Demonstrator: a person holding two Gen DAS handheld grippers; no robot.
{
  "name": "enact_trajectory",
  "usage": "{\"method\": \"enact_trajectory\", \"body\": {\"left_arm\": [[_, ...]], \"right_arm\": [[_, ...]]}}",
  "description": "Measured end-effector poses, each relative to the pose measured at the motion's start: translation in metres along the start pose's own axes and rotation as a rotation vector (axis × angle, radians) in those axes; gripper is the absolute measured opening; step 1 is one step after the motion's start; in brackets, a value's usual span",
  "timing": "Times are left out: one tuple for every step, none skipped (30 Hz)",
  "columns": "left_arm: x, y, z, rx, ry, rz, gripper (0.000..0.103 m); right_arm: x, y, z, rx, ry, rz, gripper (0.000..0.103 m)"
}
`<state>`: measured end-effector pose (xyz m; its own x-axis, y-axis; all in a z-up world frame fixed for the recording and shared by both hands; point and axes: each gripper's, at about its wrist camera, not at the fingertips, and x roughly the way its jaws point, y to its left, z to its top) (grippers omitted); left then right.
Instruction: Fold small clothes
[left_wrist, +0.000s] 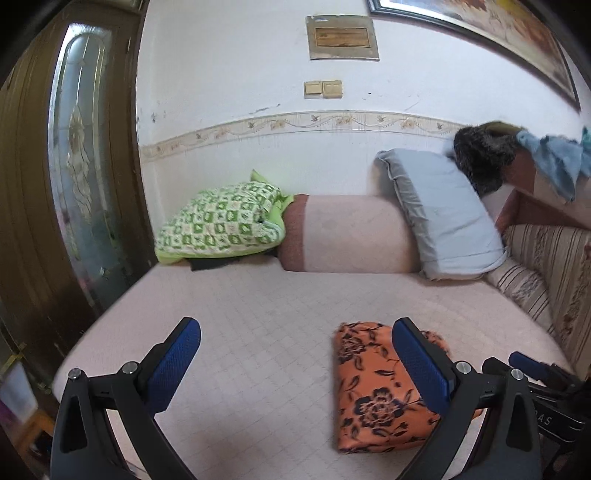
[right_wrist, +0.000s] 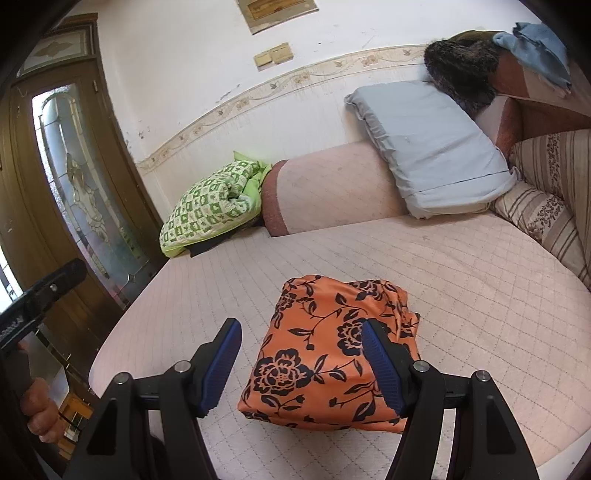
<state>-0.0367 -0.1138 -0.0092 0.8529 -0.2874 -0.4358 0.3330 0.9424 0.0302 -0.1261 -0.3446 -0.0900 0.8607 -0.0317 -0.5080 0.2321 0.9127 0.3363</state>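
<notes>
Pale pink quilted bedding covers a bed (right_wrist: 461, 277) set against a white wall with a floral border strip. On it lies one folded garment (right_wrist: 325, 354), orange with black flowers, a compact rectangle near the front edge of the bed; its long axis runs from the near edge away toward the wall, tilted a little to the right in the right wrist view, with a looser bunched end at the far right corner. At the back of the bed lie one green-and-white checked quilt (left_wrist: 221, 221), one long pink bolster (left_wrist: 347, 236) with a brown band, one grey pillow (left_wrist: 443, 218) leaning on it, and one striped floral cushion (right_wrist: 543, 210) at the right. One dark furry item (right_wrist: 461, 66) and one blue cloth (right_wrist: 535, 48) sit on the headboard. Two beige wall switches (left_wrist: 323, 89) hang side by side below one framed plaque, whose writing is too small to read. One wooden door (left_wrist: 77, 155) with a patterned glass pane stands at the left.

The left gripper (left_wrist: 295, 365) has its jaws wide apart over bare bedding, the garment just behind its right finger. The right gripper (right_wrist: 301, 362) has its jaws apart too, the folded garment lying between them, neither pad visibly pressing it. Lettering on the gripper bodies is cut off and unreadable
</notes>
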Motion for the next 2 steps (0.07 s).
{"method": "enact_trajectory", "body": {"left_arm": [[0.0058, 0.0009, 0.0003, -0.01, 0.016, 0.007, 0.103], [0.0125, 0.0013, 0.0003, -0.013, 0.036, 0.015, 0.103]], "right_arm": [[-0.0004, -0.0037, 0.0006, 0.008, -0.003, -0.007, 0.071], [-0.001, -0.0078, 0.0009, 0.018, -0.007, -0.017, 0.071]]}}
